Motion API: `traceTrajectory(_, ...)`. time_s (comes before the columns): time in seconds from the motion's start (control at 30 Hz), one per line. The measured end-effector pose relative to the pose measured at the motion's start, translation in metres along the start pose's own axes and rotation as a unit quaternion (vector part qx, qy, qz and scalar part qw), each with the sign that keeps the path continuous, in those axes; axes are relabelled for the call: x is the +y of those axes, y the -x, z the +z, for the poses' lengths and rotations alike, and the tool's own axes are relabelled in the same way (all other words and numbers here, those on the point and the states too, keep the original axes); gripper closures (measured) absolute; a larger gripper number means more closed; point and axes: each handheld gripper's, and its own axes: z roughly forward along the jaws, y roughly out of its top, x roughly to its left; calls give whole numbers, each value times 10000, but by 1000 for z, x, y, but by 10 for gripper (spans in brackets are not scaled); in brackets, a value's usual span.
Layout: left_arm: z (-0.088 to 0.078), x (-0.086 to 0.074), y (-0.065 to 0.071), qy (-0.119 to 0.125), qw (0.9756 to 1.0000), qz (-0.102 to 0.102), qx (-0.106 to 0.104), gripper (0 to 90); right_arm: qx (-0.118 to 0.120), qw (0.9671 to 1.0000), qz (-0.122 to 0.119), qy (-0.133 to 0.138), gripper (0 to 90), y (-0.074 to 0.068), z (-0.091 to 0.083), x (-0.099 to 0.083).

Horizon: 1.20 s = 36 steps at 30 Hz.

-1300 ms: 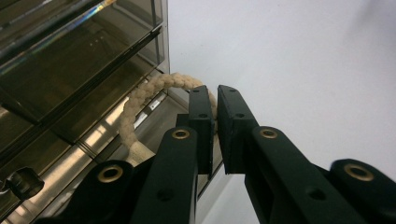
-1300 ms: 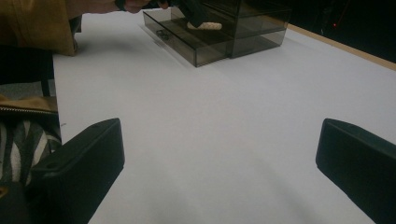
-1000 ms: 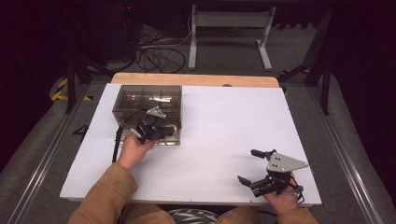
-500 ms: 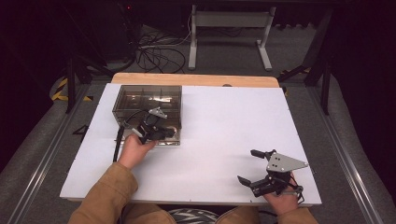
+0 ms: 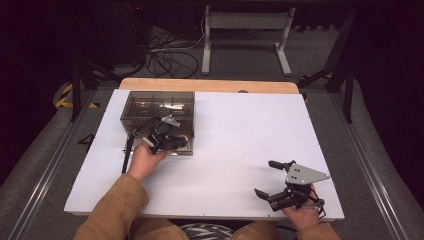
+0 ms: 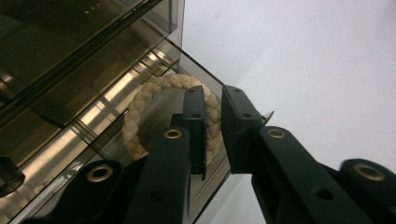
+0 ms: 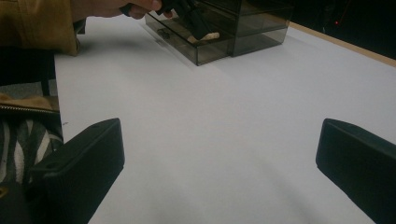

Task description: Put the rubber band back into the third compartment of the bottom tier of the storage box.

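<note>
The step in hand looks like setting a braided rope ring [image 6: 140,123] into the pulled-out drawer [image 5: 184,150] of the smoked plastic organiser [image 5: 150,105], at ten o'clock on the white bench [image 5: 250,140]. The left claw [image 6: 212,130] points down into that drawer; its jaws, narrow, have just been opening, one inside the ring, the other outside the drawer's wall. Next, probably lifting clear. The right claw [image 5: 267,179], wide and empty, rests at five o'clock.
</note>
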Motion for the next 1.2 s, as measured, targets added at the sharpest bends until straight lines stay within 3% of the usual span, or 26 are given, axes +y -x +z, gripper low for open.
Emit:
traceTrajectory(0.37, -8, 2, 4, 185, 9998, 12, 87, 642, -11, 10000, 1, 4, 17, 0, 0, 0)
traceTrajectory(0.67, -23, 5, 19, 458, 9987, 140, 188, 514, -6, 10000, -3, 0, 17, 0, 0, 0)
traceTrajectory(1.2, -43, 9, 34, 742, 9968, 264, 98, 472, -12, 10000, -3, 19, 16, 0, -1, 0)
